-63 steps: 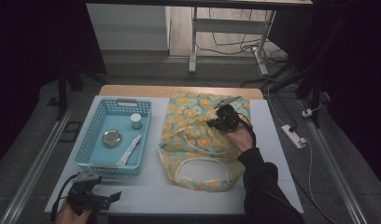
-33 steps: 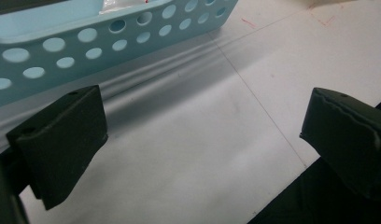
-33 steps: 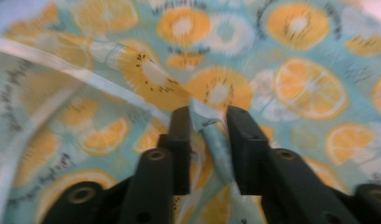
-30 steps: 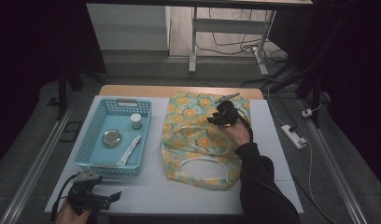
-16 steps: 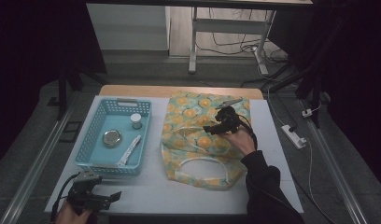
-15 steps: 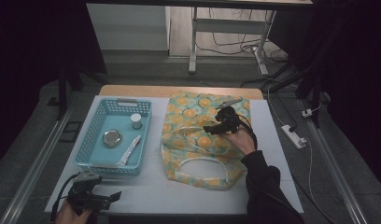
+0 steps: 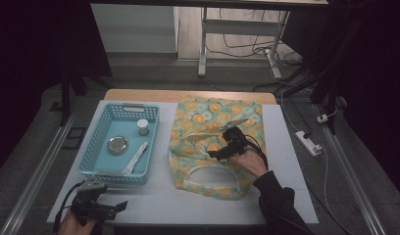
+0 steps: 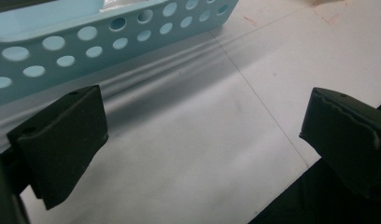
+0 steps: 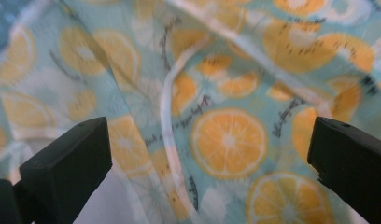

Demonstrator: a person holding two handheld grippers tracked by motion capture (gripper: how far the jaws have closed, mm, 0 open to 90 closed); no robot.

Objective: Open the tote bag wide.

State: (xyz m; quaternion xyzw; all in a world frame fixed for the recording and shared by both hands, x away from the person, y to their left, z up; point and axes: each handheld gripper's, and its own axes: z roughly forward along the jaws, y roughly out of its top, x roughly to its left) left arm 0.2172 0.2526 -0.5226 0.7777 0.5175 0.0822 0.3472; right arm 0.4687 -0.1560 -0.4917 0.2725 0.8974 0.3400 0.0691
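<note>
A fabric bag (image 7: 208,117) printed with orange slices lies flat on the middle of the white table (image 7: 154,200). My right gripper (image 7: 220,152) hovers over its near half, above the handle loop. Its jaws have just been opening and now stand wide apart in the right gripper view (image 9: 209,154), with the bag (image 9: 228,140) beneath them and nothing pinched. My left gripper (image 7: 114,209) rests at the table's near left corner, open and empty (image 8: 202,144), just in front of the blue basket (image 8: 62,42).
The blue basket (image 7: 114,172) on the left holds a small jar (image 7: 143,127), a round metal tin (image 7: 117,145) and a white tube (image 7: 135,159). A power strip (image 7: 307,143) lies on the floor to the right. Bare table lies along the near edge.
The right gripper moved along the bag toward the near edge, and its jaws opened and let go of the fabric. The left gripper stayed put.
</note>
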